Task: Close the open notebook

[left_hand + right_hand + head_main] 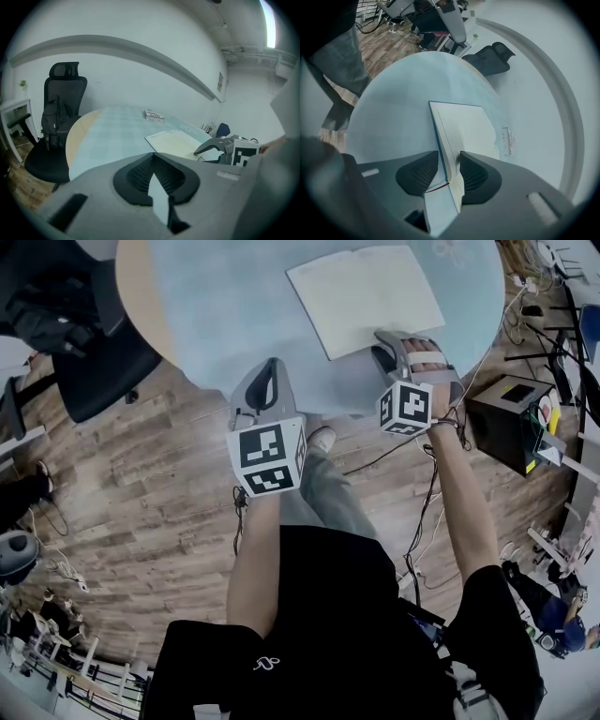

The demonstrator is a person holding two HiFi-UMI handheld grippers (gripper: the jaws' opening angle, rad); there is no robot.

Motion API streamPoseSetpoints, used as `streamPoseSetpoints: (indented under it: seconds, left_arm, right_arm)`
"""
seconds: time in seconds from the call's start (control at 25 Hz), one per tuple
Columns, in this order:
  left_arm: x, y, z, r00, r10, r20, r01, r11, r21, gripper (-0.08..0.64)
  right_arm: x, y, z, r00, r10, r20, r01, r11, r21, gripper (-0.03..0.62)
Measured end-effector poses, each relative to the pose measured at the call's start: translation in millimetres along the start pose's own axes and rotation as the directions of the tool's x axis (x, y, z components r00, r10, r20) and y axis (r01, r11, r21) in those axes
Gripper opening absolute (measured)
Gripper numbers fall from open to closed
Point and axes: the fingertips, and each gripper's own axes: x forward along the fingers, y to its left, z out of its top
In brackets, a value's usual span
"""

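The notebook (366, 296) lies open with pale pages up on the round light-blue table (234, 306). My right gripper (398, 345) is at its near edge. In the right gripper view the notebook (464, 126) runs edge-on between the wide-open jaws of the right gripper (449, 157). The right pad lies close against the pages and the left pad stands apart. A thin red ribbon (436, 187) hangs from the book. My left gripper (272, 367) hovers at the table's near rim, left of the notebook, its fingertips together and empty. The left gripper view (152, 157) shows the notebook (176, 143) ahead on the right.
A black office chair (103, 362) stands left of the table. A small printed packet (153, 114) lies at the table's far side. On the wooden floor to the right are a black box (511, 423) and loose cables. The person's legs are under the table's near edge.
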Motion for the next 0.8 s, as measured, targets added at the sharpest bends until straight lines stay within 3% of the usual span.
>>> streamPoseSetpoints:
  seconds: [0.36, 0.48, 0.8]
  left_arm:
    - [2.8, 3.5, 0.6, 1.0, 0.005, -0.007, -0.005, 1.0, -0.007, -0.012]
    - [3.9, 3.3, 1.7, 1.0, 0.003, -0.008, -0.003, 1.0, -0.006, -0.012]
    - [5.5, -1.8, 1.6, 1.0, -0.005, -0.023, 0.005, 1.0, 0.006, -0.012]
  right_arm:
    - [4.6, -0.2, 1.5, 0.999, -0.046, -0.003, 0.046, 0.995, -0.093, 0.112]
    - [5.2, 3.2, 0.6, 0.999, -0.054, 0.006, 0.054, 0.996, -0.069, 0.068]
    - [-1.5, -2.9, -0.6, 0.992, -0.114, 0.052, 0.109, 0.991, 0.079, 0.048]
